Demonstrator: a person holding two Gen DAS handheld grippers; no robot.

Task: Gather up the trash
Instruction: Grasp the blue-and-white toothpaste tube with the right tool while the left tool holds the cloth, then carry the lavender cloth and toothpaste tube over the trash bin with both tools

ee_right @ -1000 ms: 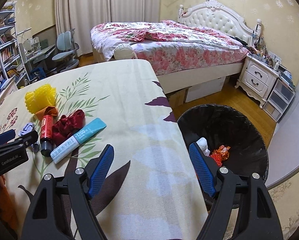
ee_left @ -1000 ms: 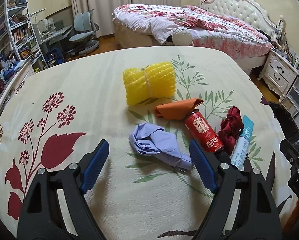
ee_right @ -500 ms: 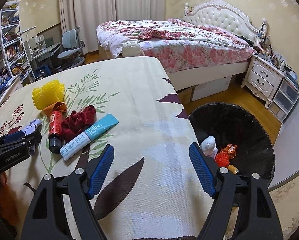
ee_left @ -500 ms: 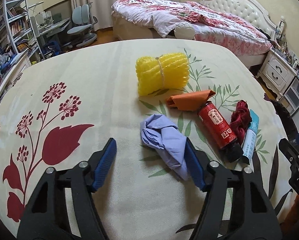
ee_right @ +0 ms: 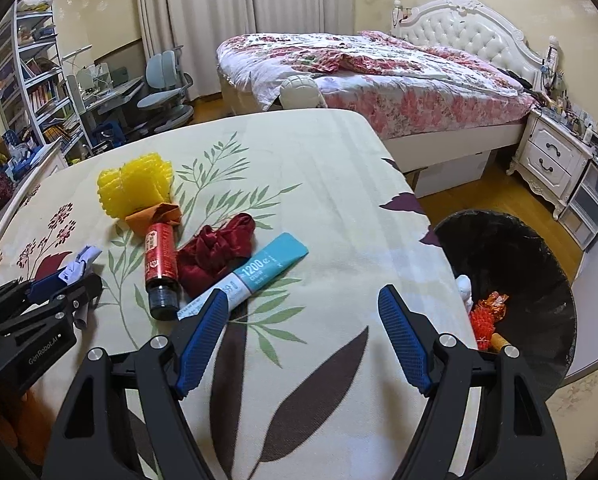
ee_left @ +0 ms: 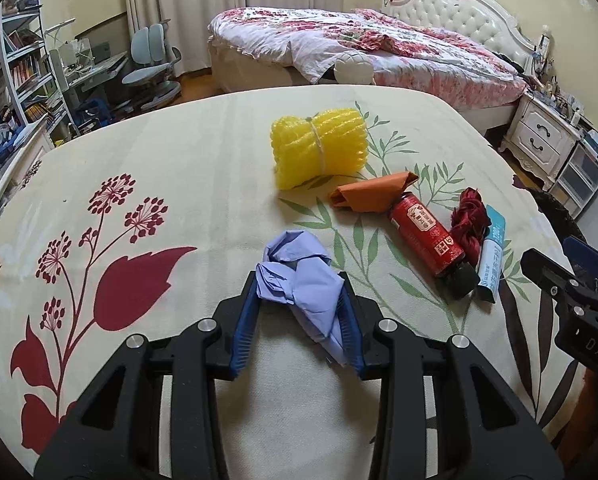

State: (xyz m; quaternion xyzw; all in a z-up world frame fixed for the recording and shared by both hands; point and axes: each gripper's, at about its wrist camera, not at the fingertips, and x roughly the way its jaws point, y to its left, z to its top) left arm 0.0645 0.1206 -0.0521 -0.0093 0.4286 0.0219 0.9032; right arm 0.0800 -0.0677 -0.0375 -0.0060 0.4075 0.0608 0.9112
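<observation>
Our tabletop (ee_right: 323, 160), under its floral cloth, carries the litter; the black-lined trash bin (ee_right: 539, 256) stands just off its right edge. Our left gripper (ee_left: 299, 312) has its jaws clamped on the crumpled lilac glove (ee_left: 299, 276), which lies near the front of the tabletop. We judge it light, soft and limp, so a grip across the bunched middle should keep loose ends from trailing. Our right gripper (ee_right: 303, 340) hangs with jaws apart, near the teal tube (ee_right: 259, 272). The red bottle (ee_right: 161, 260) looks stiffer and likely to roll.
</observation>
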